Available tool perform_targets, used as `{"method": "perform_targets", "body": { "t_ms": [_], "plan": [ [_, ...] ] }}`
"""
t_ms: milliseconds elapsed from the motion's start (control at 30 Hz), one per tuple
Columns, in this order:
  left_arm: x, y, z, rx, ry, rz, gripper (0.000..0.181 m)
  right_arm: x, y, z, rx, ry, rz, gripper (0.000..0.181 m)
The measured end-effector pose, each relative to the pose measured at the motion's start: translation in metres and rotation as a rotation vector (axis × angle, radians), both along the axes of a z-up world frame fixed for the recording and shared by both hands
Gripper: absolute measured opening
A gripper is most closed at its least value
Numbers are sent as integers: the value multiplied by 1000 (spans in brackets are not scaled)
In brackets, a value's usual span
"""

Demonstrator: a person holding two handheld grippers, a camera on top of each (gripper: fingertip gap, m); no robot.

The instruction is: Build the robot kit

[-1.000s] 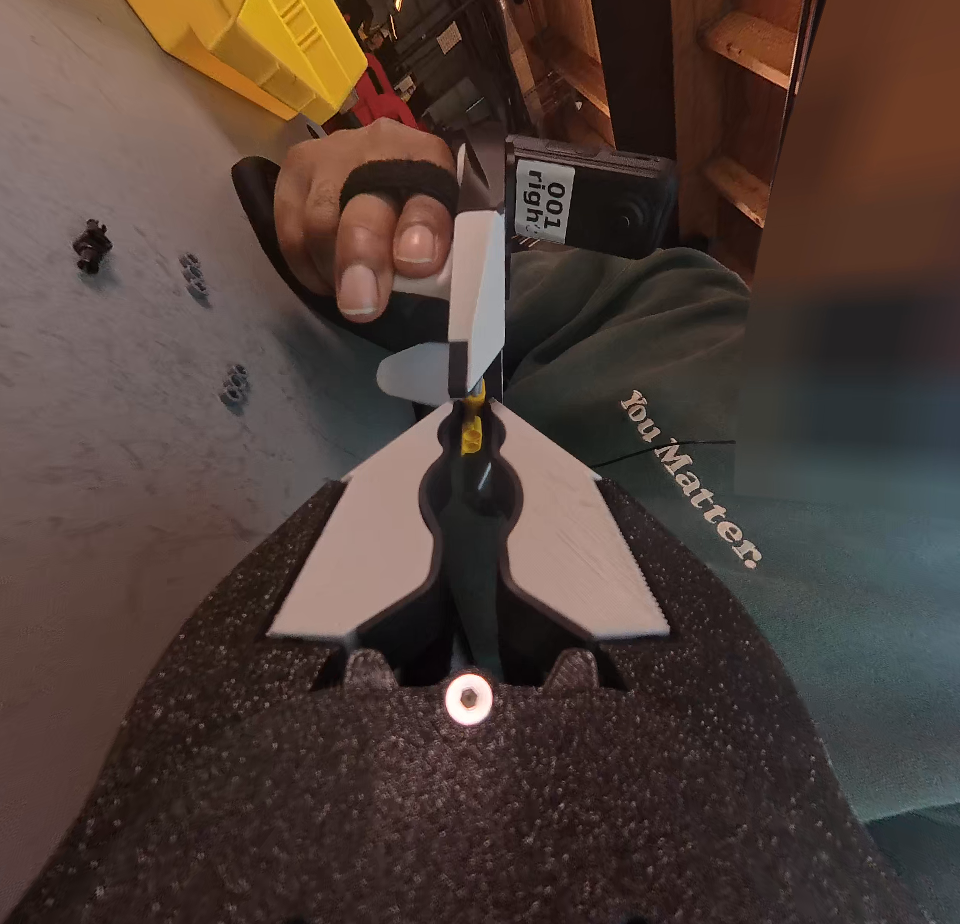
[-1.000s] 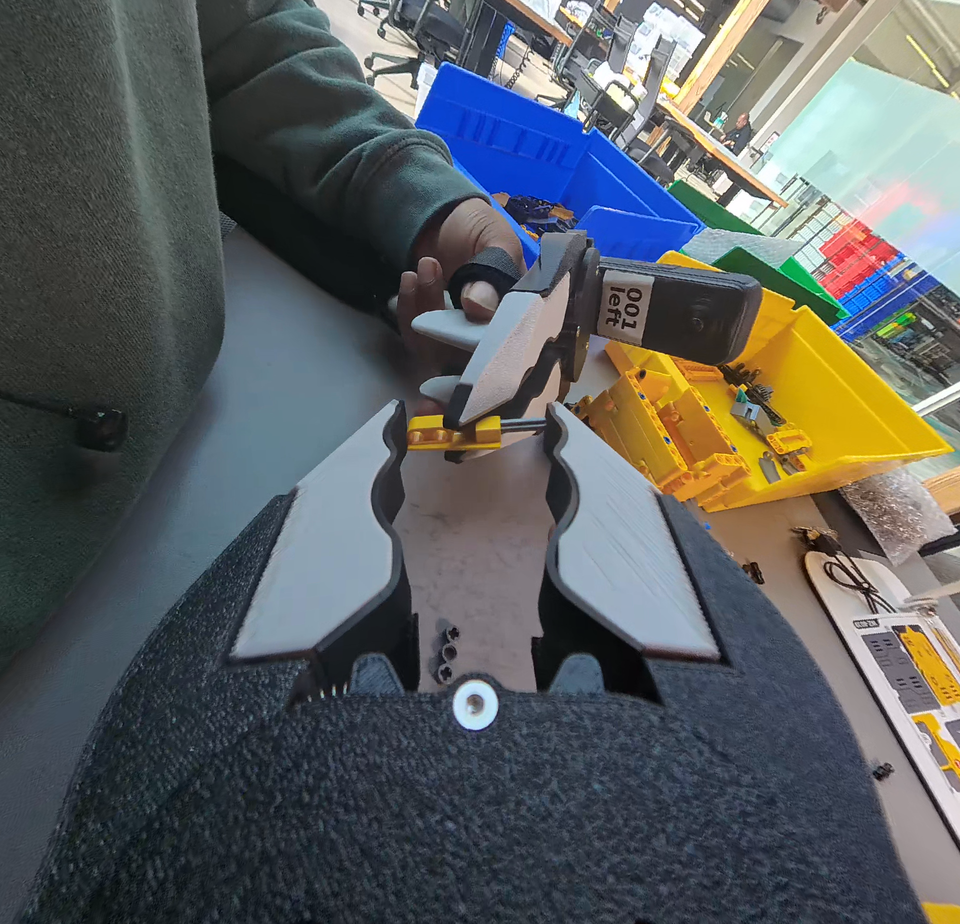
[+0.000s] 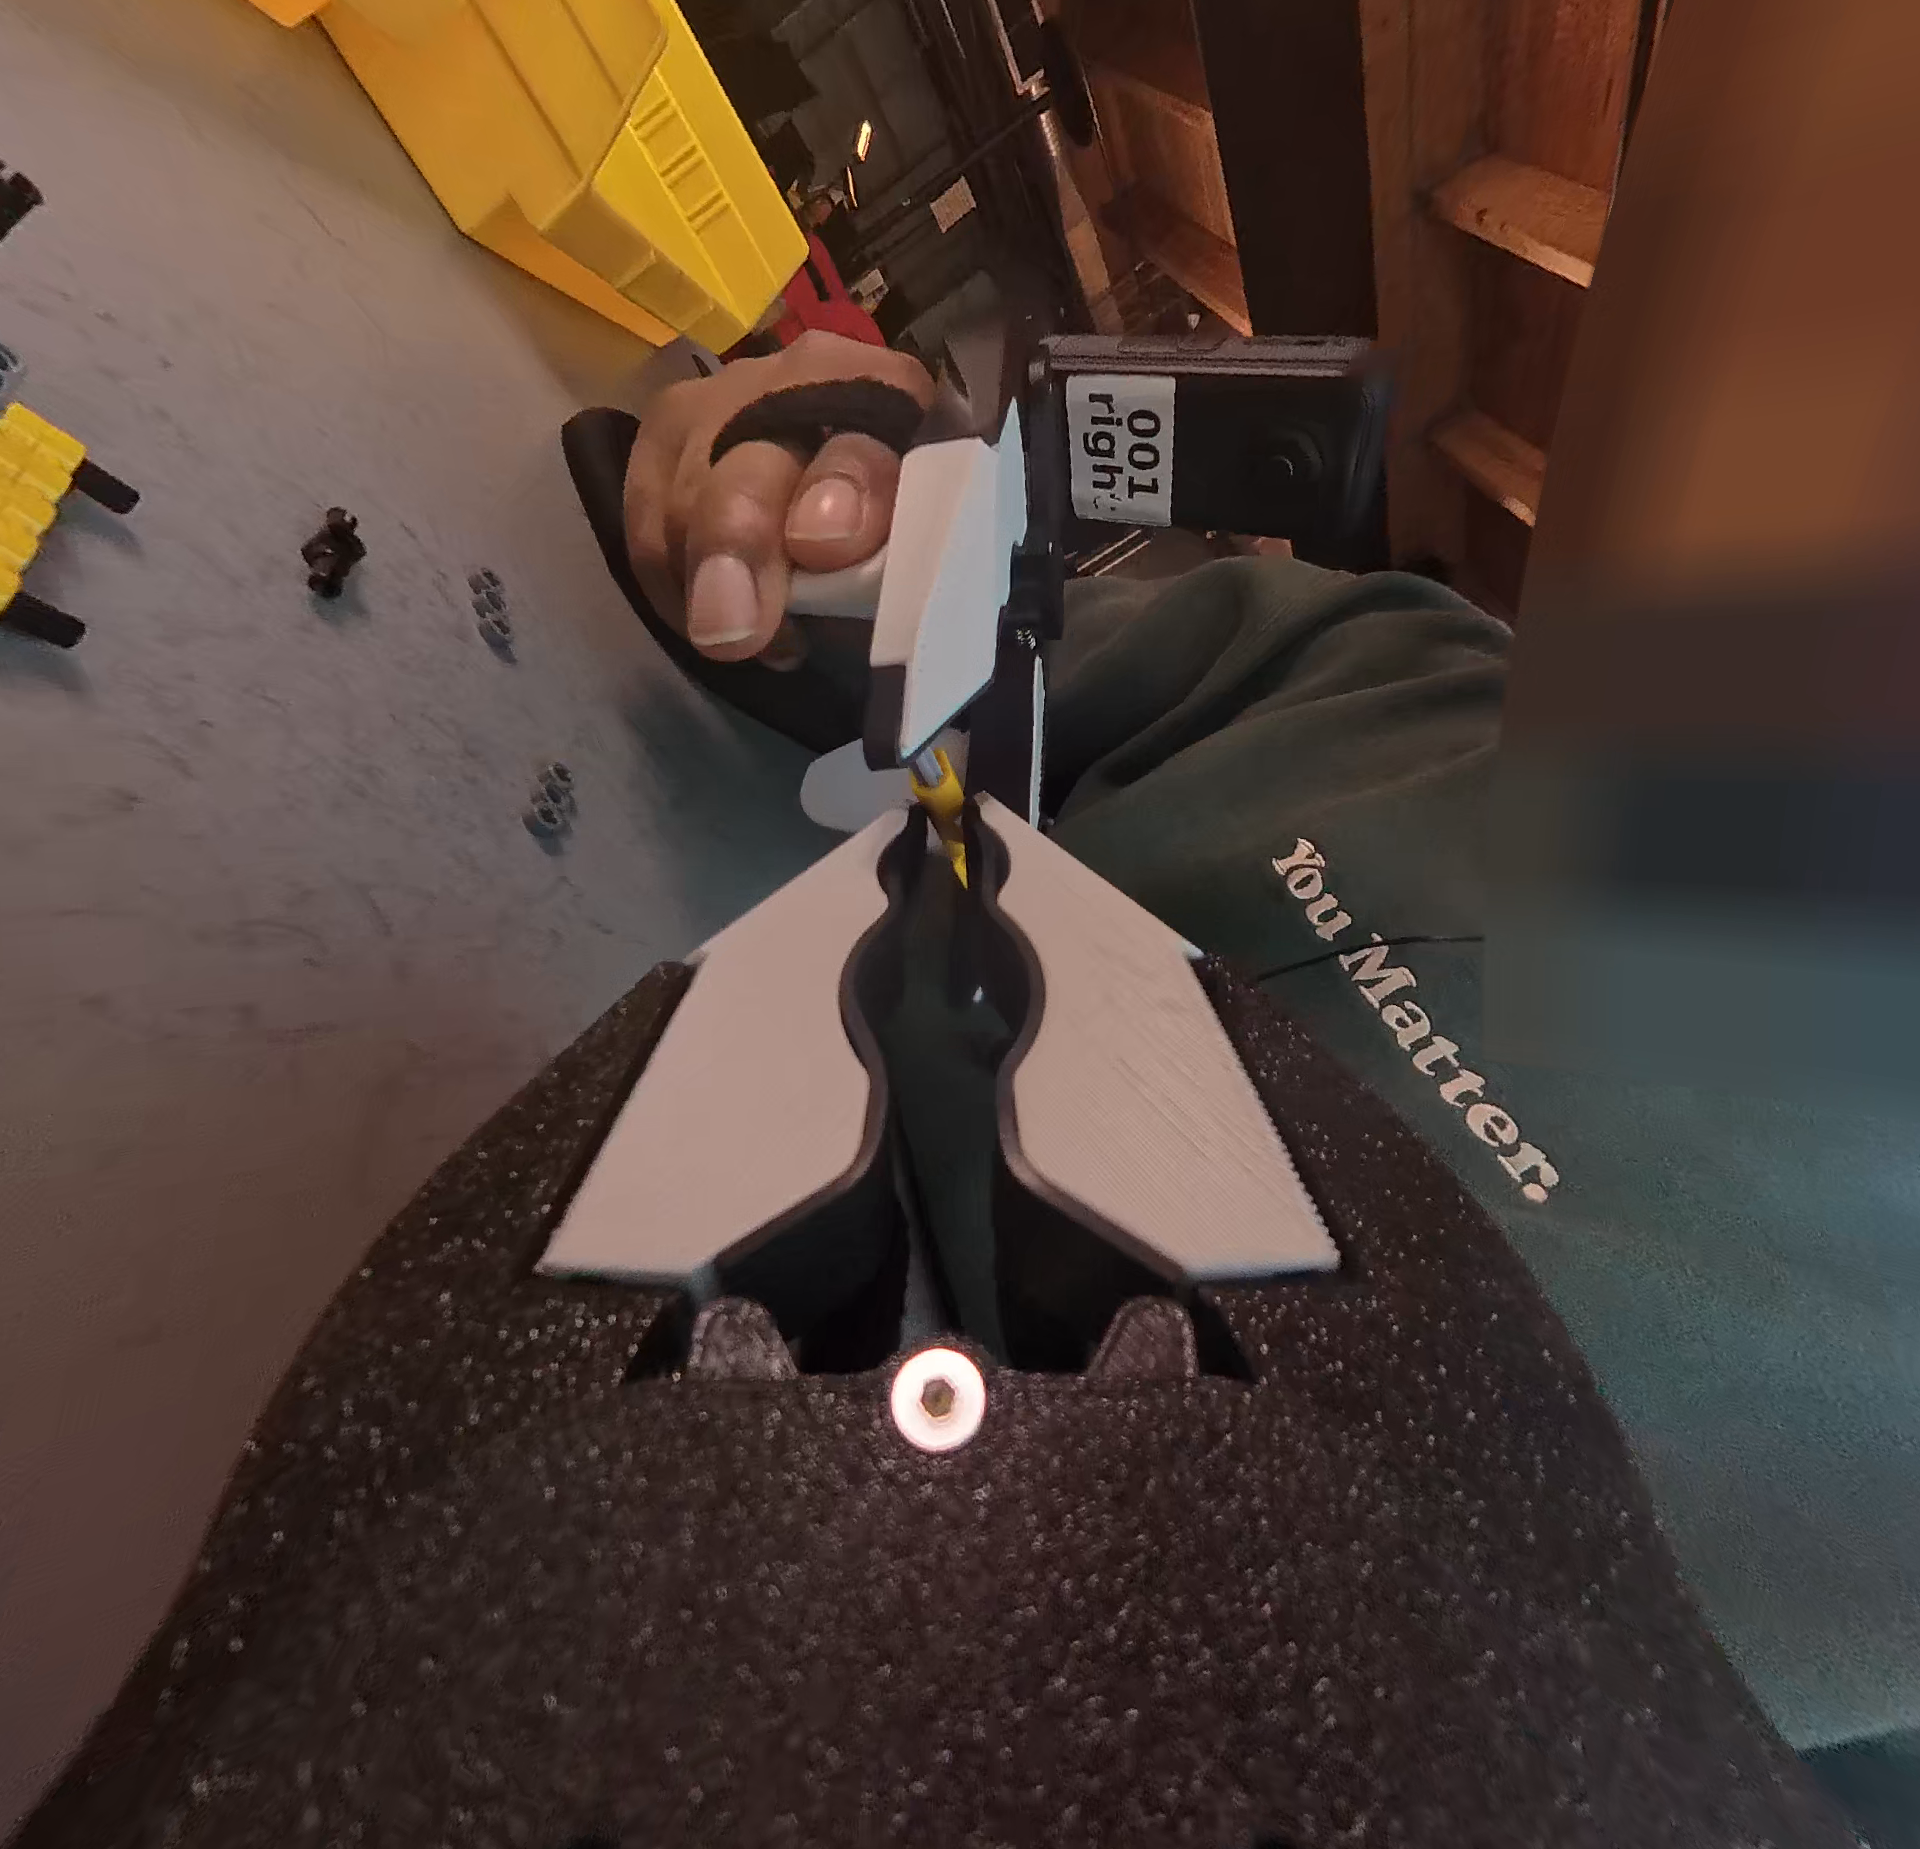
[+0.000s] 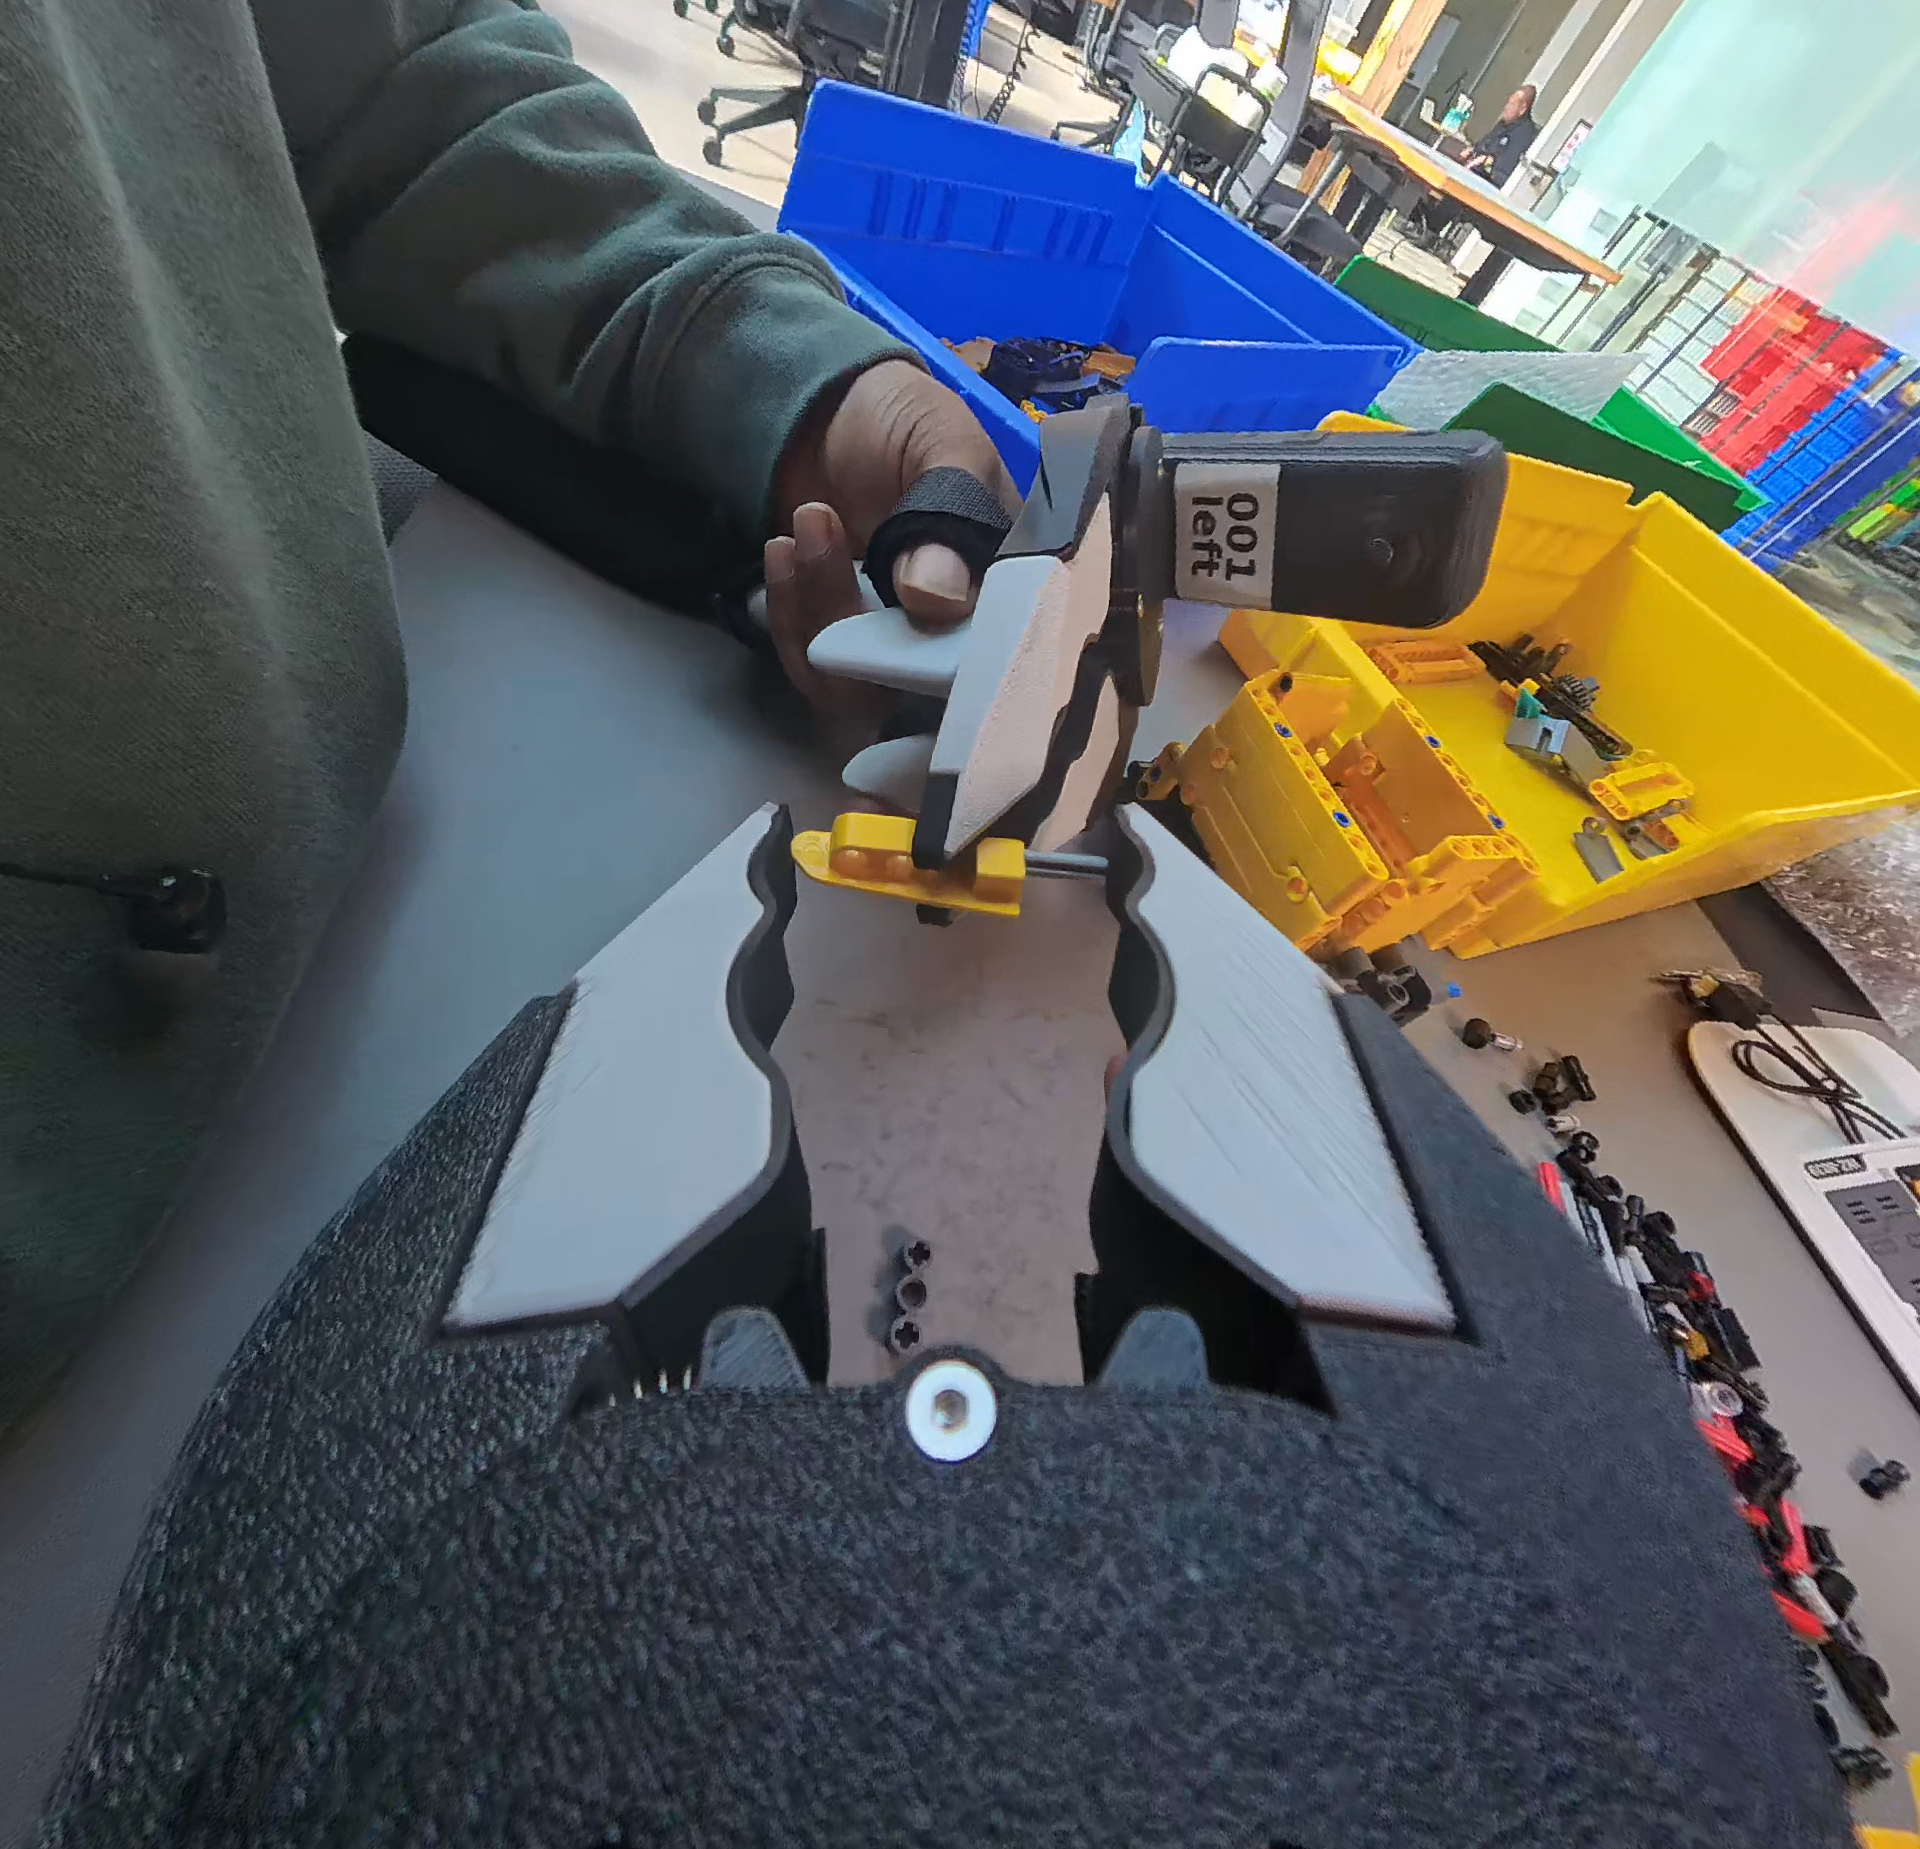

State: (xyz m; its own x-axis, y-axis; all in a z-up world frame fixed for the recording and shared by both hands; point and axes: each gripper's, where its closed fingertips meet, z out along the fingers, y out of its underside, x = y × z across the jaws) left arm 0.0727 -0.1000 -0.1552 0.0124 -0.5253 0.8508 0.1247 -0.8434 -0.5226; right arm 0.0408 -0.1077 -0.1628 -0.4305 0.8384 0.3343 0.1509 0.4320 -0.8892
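Fingers of the left gripper, ridged grey plastic, pinch a flat yellow beam with a row of round holes and hold it above the grey table. A thin grey rod juts from the beam's end. The right gripper is spread wide, one finger on either side of the beam; whether it touches the rod cannot be told. A glossy yellow bin stands nearby.

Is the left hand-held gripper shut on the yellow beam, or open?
Shut on it. In the right wrist view the left hand-held gripper clamps the yellow beam, held level above the table.
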Motion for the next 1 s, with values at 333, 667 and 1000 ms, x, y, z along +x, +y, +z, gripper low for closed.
{"method": "perform_targets", "body": {
  "t_ms": [333, 667, 1000],
  "plan": [
    [-1, -9, -2, 45, 31, -64, 5, 27, 3, 8, -147, -62, 131, 19],
    [-1, -9, -2, 45, 35, -63, 5, 25, 7, 8, -139, -42, 109, 4],
    [-7, 3, 6, 324, 173, 86, 10, 22, 20, 17, -188, -5, 55, 3]
  ]
}}
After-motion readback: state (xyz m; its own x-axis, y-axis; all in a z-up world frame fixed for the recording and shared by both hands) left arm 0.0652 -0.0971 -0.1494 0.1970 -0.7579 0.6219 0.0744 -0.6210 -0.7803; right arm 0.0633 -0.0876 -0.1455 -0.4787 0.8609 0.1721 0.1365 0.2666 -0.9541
